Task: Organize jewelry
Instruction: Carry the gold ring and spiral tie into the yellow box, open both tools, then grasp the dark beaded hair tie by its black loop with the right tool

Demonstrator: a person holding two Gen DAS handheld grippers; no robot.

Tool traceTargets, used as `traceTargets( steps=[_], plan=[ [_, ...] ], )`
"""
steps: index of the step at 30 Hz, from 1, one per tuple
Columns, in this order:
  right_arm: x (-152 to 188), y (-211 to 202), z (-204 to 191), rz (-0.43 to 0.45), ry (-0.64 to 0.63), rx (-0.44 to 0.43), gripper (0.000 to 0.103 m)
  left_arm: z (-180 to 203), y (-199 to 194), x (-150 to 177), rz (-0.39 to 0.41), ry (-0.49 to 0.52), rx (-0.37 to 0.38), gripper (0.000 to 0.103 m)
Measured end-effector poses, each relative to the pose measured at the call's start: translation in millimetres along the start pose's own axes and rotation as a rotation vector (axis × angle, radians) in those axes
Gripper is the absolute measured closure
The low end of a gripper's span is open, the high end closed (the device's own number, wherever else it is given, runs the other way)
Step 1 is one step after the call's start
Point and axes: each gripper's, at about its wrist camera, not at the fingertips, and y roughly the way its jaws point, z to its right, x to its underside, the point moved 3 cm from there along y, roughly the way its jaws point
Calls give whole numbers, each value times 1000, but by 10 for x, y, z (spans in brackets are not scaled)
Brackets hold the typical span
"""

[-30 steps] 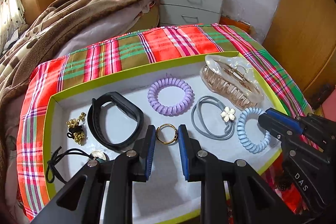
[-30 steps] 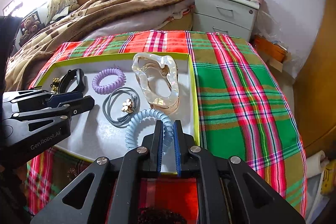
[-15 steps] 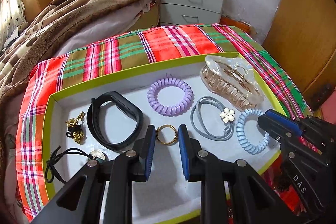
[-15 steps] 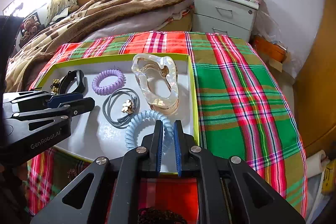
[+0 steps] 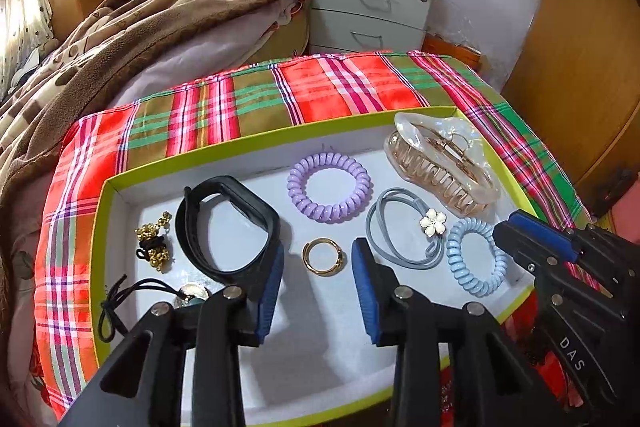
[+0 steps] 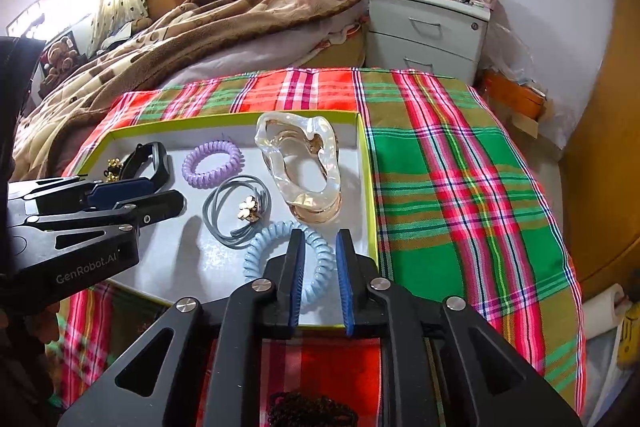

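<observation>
A shallow white tray with a lime rim (image 5: pixel 240 151) (image 6: pixel 366 187) lies on the plaid cloth. In it lie a gold ring (image 5: pixel 322 256), a black band (image 5: pixel 228 227), a purple coil tie (image 5: pixel 329 193) (image 6: pixel 213 163), a grey tie with a flower (image 5: pixel 404 231) (image 6: pixel 236 211), a blue coil tie (image 5: pixel 476 257) (image 6: pixel 288 259) and a clear claw clip (image 5: pixel 440 167) (image 6: pixel 300 167). My left gripper (image 5: pixel 318 283) is open, its jaws on either side of the ring. My right gripper (image 6: pixel 319 279) is open, with the blue coil's right side between its jaws.
Gold beads with a black tie (image 5: pixel 154 241) and a black cord with a charm (image 5: pixel 152 291) lie at the tray's left end. The plaid cloth (image 6: pixel 460 187) stretches right of the tray. A blanket-covered bed (image 6: pixel 200 27) and a grey nightstand (image 6: pixel 428 27) stand behind.
The right gripper's jaws have opened from nearly shut, letting go of the blue coil tie. The left gripper's jaws have spread wider around the ring.
</observation>
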Motion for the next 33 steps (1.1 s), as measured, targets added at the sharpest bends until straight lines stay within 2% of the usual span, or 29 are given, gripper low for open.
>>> traceTargets(
  steps=[3,13,22,28,31,32,33],
  plan=[
    [-3,-57,-6,14,7,-17,77,6,-55,7,7,3,-3,65],
    [61,-331,71,67,52,-28,74,-41,-405,103,58,-31,31,63],
    [291,-594,307,95,130,-39,73,-141,-721,342,91,-77,47,62],
    [512,-664,458,85,167,-108,72,-183,-825,533,89,-99,59,62],
    [603,-659,448,69,166,-196,71,-209,-843,637,76,-101,66,62],
    [620,-649,416,62,146,-230,68,-218,-841,668,70,-102,65,62],
    [639,-639,379,60,124,-251,58,-231,-837,703,64,-106,62,62]
  ],
)
